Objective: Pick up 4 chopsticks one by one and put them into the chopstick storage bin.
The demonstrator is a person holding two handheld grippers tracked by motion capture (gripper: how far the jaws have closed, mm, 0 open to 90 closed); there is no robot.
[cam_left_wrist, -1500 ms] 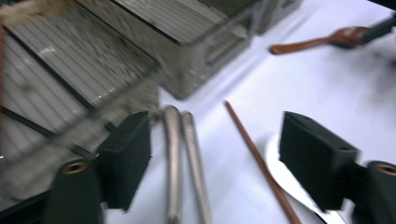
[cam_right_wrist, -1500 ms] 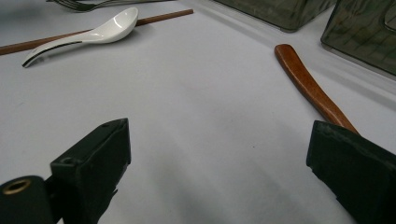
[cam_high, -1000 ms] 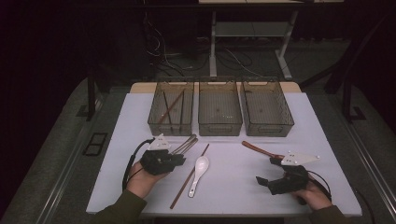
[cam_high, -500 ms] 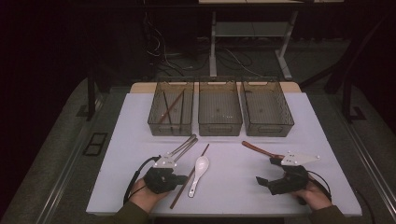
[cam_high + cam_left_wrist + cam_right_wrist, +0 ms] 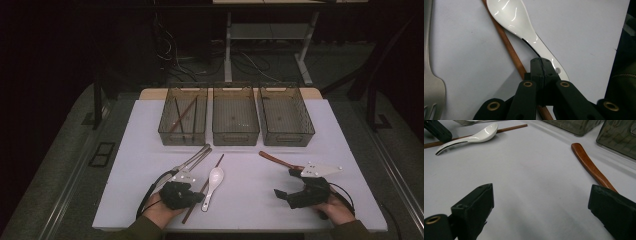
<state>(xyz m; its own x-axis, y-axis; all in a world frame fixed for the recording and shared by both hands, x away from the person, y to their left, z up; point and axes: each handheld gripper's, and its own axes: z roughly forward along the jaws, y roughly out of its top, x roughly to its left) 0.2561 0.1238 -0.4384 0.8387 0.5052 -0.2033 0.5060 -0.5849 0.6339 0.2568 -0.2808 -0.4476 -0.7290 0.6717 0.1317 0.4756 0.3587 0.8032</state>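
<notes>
The white table [image 5: 150, 125] carries three smoky plastic bins [image 5: 235, 116] in a row at twelve o'clock; the left bin [image 5: 183, 117] holds a brown chopstick leaning across it. At about seven o'clock on the table the left gripper [image 5: 192, 197] lies low in the person's left hand [image 5: 161, 212], its jaws pressed together with nothing caught between them, their tips just over the handle of the white spoon [image 5: 524, 27]. The spoon lies on the table near six o'clock, its bowl pointing to twelve, and it rests across a brown chopstick [image 5: 509, 47] that runs beside it. At four o'clock the right gripper [image 5: 541, 202] sits in the right hand [image 5: 336, 210] with jaws spread wide and empty. A wooden spoon handle [image 5: 590, 166] lies just ahead of it toward one o'clock. Metal forks [image 5: 195, 159] lie just beyond the left gripper, toward eleven o'clock of the white spoon.
</notes>
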